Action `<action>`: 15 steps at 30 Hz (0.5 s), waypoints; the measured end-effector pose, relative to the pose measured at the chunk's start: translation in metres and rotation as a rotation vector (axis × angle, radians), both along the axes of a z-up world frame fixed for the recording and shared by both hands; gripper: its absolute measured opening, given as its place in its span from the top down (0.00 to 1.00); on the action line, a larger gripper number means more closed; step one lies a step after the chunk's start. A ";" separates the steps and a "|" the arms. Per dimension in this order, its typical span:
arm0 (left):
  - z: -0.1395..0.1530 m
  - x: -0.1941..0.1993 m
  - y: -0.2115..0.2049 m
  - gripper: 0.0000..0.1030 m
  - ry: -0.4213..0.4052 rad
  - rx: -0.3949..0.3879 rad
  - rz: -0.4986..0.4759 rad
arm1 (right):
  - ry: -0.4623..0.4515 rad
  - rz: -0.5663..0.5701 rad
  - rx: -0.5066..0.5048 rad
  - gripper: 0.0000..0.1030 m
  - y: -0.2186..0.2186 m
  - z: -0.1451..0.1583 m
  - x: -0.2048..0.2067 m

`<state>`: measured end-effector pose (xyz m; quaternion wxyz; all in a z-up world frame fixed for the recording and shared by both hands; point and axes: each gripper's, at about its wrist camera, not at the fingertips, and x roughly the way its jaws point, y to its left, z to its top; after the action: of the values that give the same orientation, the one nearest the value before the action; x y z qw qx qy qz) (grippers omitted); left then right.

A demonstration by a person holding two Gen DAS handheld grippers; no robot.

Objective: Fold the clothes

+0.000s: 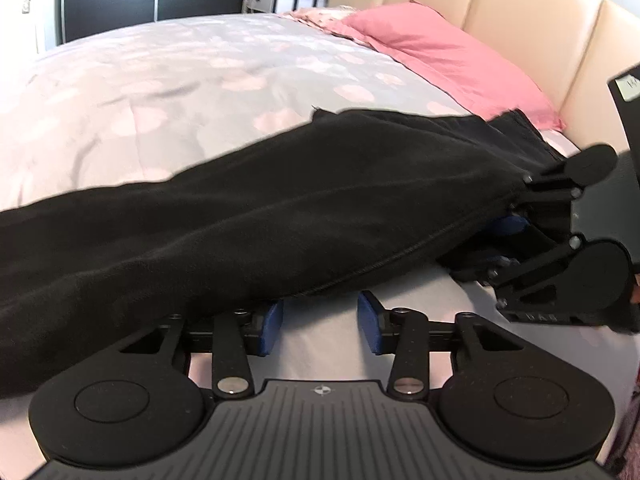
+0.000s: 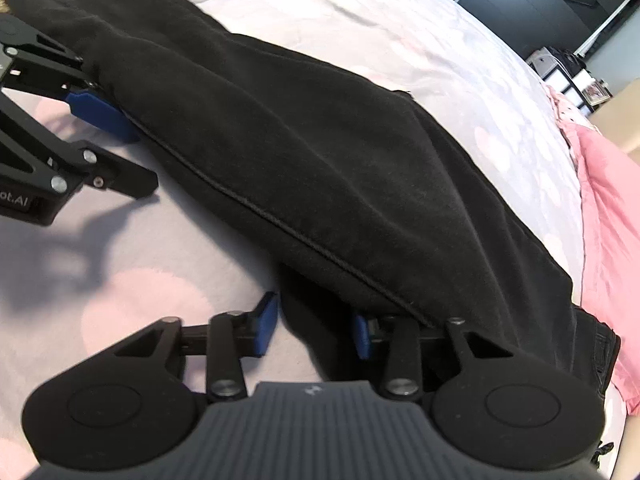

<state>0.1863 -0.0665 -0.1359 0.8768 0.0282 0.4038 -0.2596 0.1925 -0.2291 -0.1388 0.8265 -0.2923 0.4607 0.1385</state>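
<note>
On the bed (image 1: pixel 160 92), black trousers (image 1: pixel 248 216) lie folded lengthwise.

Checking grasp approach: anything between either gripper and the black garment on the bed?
Nothing visible. The black garment drapes its edge over one finger of the left gripper and one of the right gripper.

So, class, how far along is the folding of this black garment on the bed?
Done: the black garment lies long on the bed, seemingly doubled lengthwise. In hand: the left hand-held gripper and right hand-held gripper sit open at its near edge, nothing clamped. Left: gripping it and folding it shorter.
</note>
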 end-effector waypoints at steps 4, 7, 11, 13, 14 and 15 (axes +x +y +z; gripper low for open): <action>0.008 0.008 0.005 0.63 -0.010 -0.022 0.034 | 0.010 -0.007 -0.021 0.80 0.006 0.005 0.003; 0.014 0.011 0.006 0.64 -0.043 -0.014 0.036 | 0.028 -0.026 0.031 0.84 0.004 0.017 0.003; 0.022 0.014 0.008 0.66 -0.066 -0.022 0.040 | 0.058 -0.031 0.128 0.85 0.002 0.040 0.001; 0.026 0.013 0.009 0.66 -0.081 -0.018 0.037 | 0.075 -0.023 0.162 0.85 0.001 0.049 -0.003; 0.028 0.013 0.008 0.67 -0.091 -0.013 0.035 | 0.089 -0.015 0.174 0.85 0.001 0.051 -0.005; 0.030 0.012 0.008 0.67 -0.101 -0.005 0.033 | 0.103 -0.007 0.185 0.85 0.002 0.054 -0.007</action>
<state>0.1983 -0.0587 -0.1063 0.9001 0.0326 0.3591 -0.2445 0.1850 -0.2275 -0.0852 0.8258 -0.2057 0.4887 0.1925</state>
